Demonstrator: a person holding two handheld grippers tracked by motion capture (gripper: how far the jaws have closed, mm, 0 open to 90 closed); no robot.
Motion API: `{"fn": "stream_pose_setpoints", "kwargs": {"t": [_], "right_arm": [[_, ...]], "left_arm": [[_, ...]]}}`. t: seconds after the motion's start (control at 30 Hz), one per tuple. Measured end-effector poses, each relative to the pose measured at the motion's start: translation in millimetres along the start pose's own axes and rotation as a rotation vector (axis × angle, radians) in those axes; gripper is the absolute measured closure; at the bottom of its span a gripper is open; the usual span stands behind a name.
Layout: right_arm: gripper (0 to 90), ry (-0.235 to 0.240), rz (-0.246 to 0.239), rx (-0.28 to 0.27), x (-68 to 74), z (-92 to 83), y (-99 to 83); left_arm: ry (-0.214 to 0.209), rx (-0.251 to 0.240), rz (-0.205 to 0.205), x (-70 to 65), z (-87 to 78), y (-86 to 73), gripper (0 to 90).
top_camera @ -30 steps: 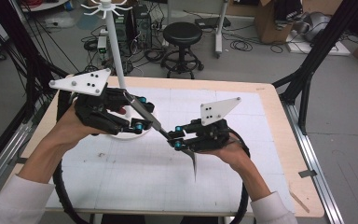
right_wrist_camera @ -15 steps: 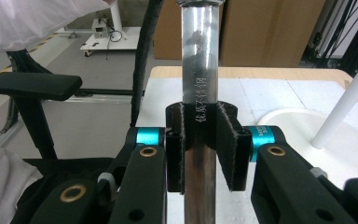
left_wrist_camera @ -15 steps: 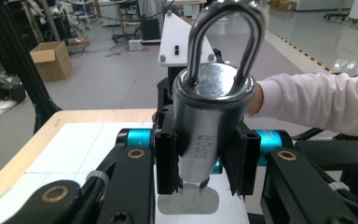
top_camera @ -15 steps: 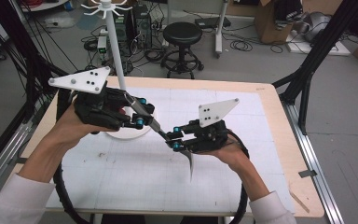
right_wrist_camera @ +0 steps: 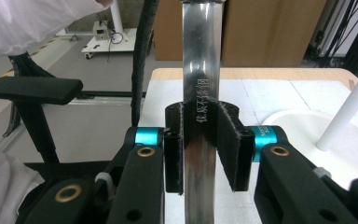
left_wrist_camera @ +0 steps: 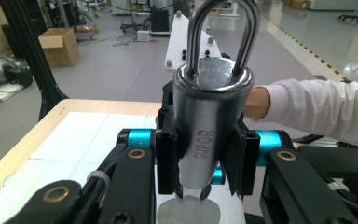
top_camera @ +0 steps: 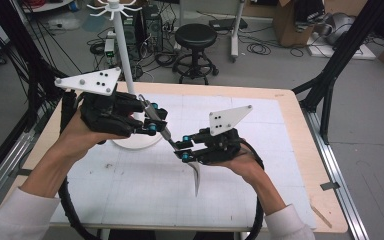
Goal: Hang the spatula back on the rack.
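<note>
- Landmark: white stand [top_camera: 125,75], a thin pole on a round white base at the far left part of the tabletop [top_camera: 280,107]; the hooks at its top are cut off by the upper edge of the high view.
- Task thing: metal utensil [top_camera: 166,132], a long steel tool w/ a round handle and a hanging loop at the end. It is in the air, just right of the stand's base, going slanted from the left claw down to the right claw.
- Left claw [top_camera: 156,119]: closed on the utensil's handle [left_wrist_camera: 210,126]. In the left gripper view both pads press on the round handle; the word SUPOR is readable on it. Top of the loop is cut off by the frame.
- Right claw [top_camera: 181,150]: further right of the base, and its jaws have just been opening a bit. The flat steel part [right_wrist_camera: 200,93] stands between the pads; the left pad seems to touch it, beside the right pad there is a small gap, so I can't tell if the grip is tight.
- The working end hangs under the right claw, in front of the base; it looks thin and pointed [top_camera: 197,179], but its real shape is hard to make out.
- The engraved signs on the flat part are too small to read.
- Both hands hold their grippers above the tabletop; the sleeves are cut off at the bottom edge.
</note>
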State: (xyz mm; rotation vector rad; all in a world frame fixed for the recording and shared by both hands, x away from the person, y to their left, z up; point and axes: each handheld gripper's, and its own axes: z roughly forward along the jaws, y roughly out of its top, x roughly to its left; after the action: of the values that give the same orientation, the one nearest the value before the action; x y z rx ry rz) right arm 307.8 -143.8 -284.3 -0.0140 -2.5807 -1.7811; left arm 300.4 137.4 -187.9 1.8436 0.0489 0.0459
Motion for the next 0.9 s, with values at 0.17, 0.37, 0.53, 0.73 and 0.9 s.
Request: {"fn": "stream_pose_setpoints", "kwargs": {"t": [0.17,0.37,0.53,0.73,0.9], "right_arm": [[59.2,-0.022,0.018,0.009,1.4,-1.6,-0.6],[28.4,-0.077,0.037,0.036,3.1,-10.1,-5.3],[14.0,-0.100,0.064,0.061,4.3,-17.2,-13.0],[0.4,-0.144,0.062,0.081,8.6,-26.9,-22.7],[0.4,-0.186,0.065,0.072,9.6,-37.0,-32.0]], "left_arm": [[0.032,0.014,0.009,0.0,-4.5,3.7,68.7],[0.078,0.034,-0.006,1.2,-13.5,5.4,68.7],[0.103,0.051,-0.004,3.2,-21.7,7.8,68.7],[0.131,0.081,-0.011,6.1,-31.6,9.6,68.7],[0.161,0.121,-0.013,8.5,-40.0,10.7,68.7]]}}
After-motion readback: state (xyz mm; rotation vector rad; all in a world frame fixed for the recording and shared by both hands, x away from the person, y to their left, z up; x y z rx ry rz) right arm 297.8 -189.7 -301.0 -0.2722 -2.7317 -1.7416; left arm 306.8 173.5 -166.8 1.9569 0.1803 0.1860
